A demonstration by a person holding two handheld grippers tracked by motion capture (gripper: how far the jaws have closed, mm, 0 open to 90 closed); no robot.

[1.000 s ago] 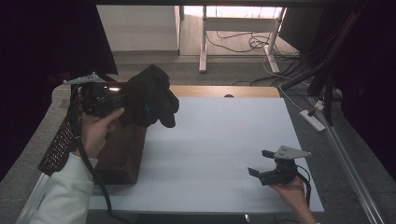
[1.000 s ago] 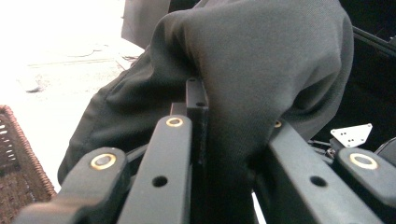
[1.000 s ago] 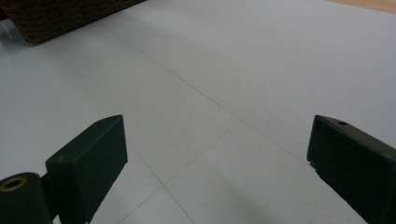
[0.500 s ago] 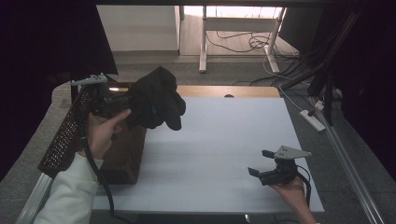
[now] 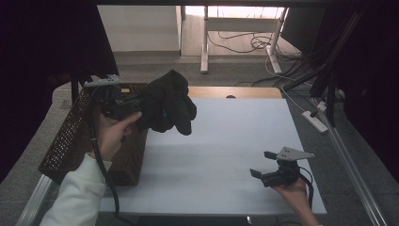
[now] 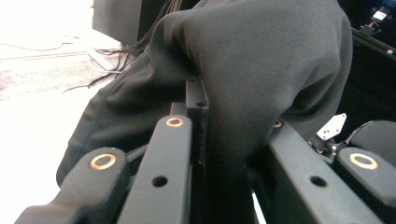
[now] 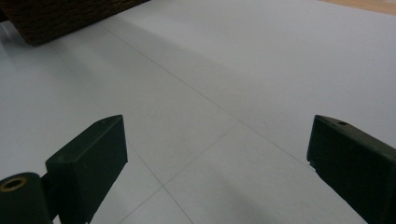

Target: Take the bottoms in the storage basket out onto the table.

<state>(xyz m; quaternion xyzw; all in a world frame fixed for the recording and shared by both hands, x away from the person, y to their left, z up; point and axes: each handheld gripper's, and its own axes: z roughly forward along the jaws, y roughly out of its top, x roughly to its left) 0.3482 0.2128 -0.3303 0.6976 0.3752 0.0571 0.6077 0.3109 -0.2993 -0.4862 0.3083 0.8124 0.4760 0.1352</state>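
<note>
A black cloth garment [image 5: 168, 102] hangs bunched in the air over the table's left side, beside a dark wicker basket [image 5: 70, 136]. My left gripper [image 5: 136, 106] is shut on it; in the left gripper view the black fabric [image 6: 243, 70] drapes over and between the jaws. My right gripper [image 5: 263, 165] rests low on the white table [image 5: 226, 141] near the front right corner, open, with nothing between its fingers [image 7: 88, 163].
The wicker basket's corner [image 7: 60, 16] shows far off in the right gripper view. A wooden strip [image 5: 235, 92] runs along the table's far edge. A power strip [image 5: 316, 121] and cables lie on the floor to the right.
My left gripper has carried the black garment a little to the right, out from over the basket toward the table. The right gripper has not moved.
</note>
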